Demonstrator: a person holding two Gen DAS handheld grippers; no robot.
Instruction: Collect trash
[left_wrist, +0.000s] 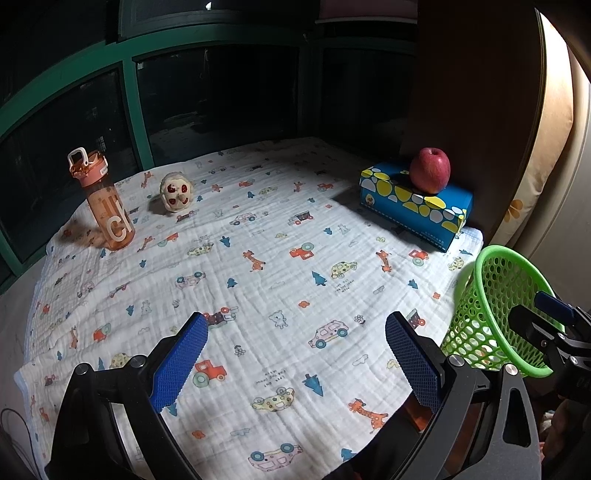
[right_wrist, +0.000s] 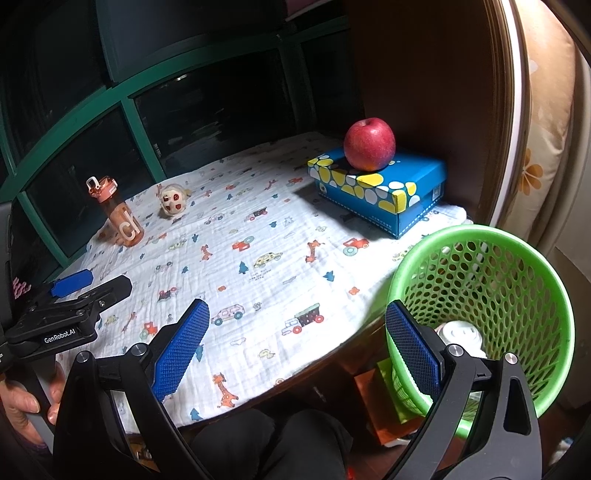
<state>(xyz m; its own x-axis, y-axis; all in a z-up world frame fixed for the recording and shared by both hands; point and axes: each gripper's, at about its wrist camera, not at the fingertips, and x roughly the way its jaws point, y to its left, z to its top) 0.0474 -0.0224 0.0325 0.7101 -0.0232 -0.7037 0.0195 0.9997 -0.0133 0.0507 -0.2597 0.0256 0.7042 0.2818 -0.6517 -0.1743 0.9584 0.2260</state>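
Left gripper (left_wrist: 295, 354) hovers over the near part of the desk, jaws spread wide, nothing between the blue pads. Right gripper (right_wrist: 297, 345) sits off the near right edge, jaws also wide open and empty; its right finger (right_wrist: 413, 354) overlaps the near rim of the green mesh basket (right_wrist: 517, 295) in the right wrist view — contact cannot be told.

Basket is at the desk's near right corner, tilted with its mouth toward the cameras. Inside it a white crumpled item (right_wrist: 461, 334), probably a paper cup or wad, lies at the bottom. Whether the basket rests on anything is hidden.

Desk is covered by a white cloth (left_wrist: 258, 258) printed with cars, giraffes and trees. Far left: an orange water bottle (left_wrist: 107, 206), upright, cap flipped open. Just beside it to the right, a small pale lump with red spots (left_wrist: 176, 194) — looks like a half-eaten fruit or a toy, unclear. Far right: a blue box with yellow and white spots (left_wrist: 417, 210), a red apple (left_wrist: 429, 170) sitting on top of it.
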